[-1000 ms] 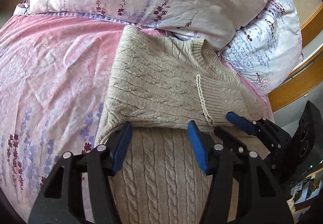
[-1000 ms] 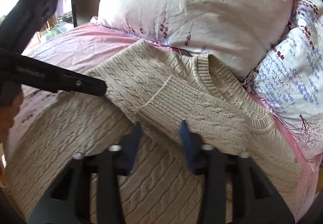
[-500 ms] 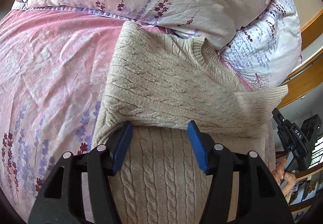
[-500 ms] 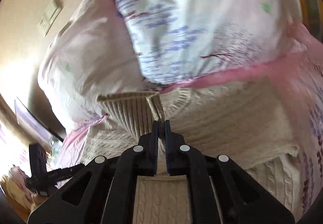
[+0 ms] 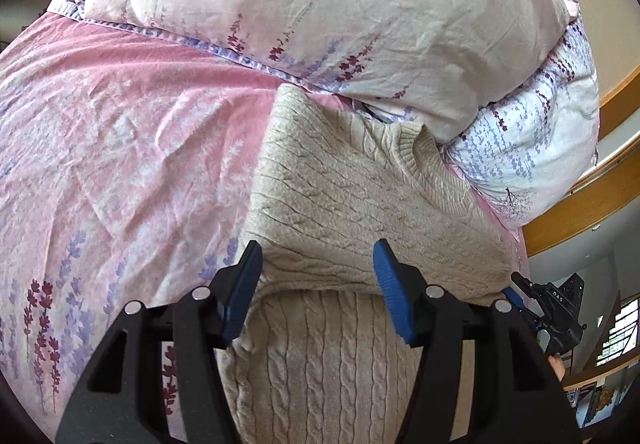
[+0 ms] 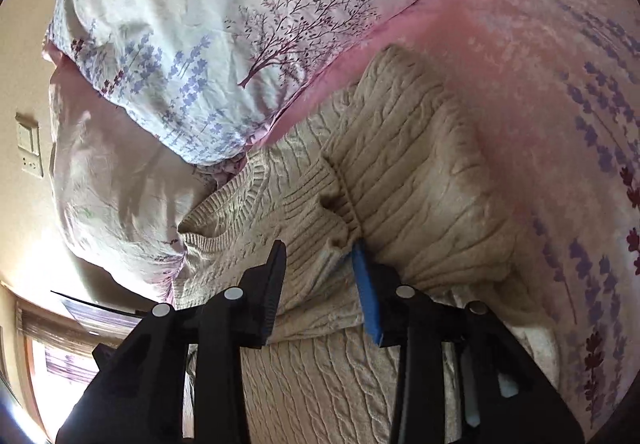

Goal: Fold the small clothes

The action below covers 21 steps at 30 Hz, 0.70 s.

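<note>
A beige cable-knit sweater (image 5: 352,204) lies on the pink bed sheet (image 5: 120,148), collar toward the pillows, a sleeve folded across its chest. My left gripper (image 5: 318,264) is open and empty, hovering over the folded edge near the sweater's middle. In the right wrist view the sweater (image 6: 420,180) shows with the ribbed sleeve cuff (image 6: 328,204) lying on it. My right gripper (image 6: 320,260) is open, its fingers on either side of the cuff, holding nothing. The right gripper also shows in the left wrist view (image 5: 520,290), at the sweater's right edge.
Two floral pillows (image 5: 320,4) (image 5: 532,148) are stacked at the head of the bed, touching the sweater's collar. A wooden bed frame (image 5: 580,212) runs along the right. The pillows also fill the right wrist view's top (image 6: 208,44). A wall switch (image 6: 30,148) is at left.
My right gripper carried the sleeve cuff across to the sweater's right side, then opened and let it go. My left gripper stayed open over the sweater.
</note>
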{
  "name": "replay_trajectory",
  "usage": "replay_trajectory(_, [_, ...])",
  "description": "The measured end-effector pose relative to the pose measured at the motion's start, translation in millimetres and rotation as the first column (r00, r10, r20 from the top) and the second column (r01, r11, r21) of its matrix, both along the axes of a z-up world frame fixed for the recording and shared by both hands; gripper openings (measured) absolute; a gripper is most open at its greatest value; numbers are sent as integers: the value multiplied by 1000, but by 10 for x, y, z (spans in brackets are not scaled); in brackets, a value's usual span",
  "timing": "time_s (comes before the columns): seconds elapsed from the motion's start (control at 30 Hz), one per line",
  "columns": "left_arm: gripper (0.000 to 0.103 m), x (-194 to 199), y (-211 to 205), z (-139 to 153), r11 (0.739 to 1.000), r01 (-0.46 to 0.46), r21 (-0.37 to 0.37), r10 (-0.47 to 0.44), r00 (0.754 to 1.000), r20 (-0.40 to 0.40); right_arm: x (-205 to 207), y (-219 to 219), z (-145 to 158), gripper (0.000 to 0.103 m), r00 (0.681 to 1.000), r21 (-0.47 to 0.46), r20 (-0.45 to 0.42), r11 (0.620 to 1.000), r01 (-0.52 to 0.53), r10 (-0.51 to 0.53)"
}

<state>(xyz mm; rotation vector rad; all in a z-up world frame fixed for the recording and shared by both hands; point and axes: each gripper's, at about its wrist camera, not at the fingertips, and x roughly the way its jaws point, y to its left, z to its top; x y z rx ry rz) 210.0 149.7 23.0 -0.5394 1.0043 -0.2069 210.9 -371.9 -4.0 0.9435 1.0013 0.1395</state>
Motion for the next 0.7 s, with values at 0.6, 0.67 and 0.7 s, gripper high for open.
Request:
replay_trajectory(0.6, [56, 271, 129, -147, 999, -40, -28, 38, 998, -59, 167, 165, 371, 6, 983, -159, 132, 982, -106, 128])
replay_trajectory(0.67, [56, 279, 114, -168, 999, -36, -28, 34, 997, -64, 138, 223, 486, 6, 976, -235, 169, 967, -96, 138])
replay_trajectory(0.7, [54, 283, 109, -173, 999, -35, -26, 33, 997, -65, 169, 249, 453, 6, 980, -270, 135, 957, -106, 147])
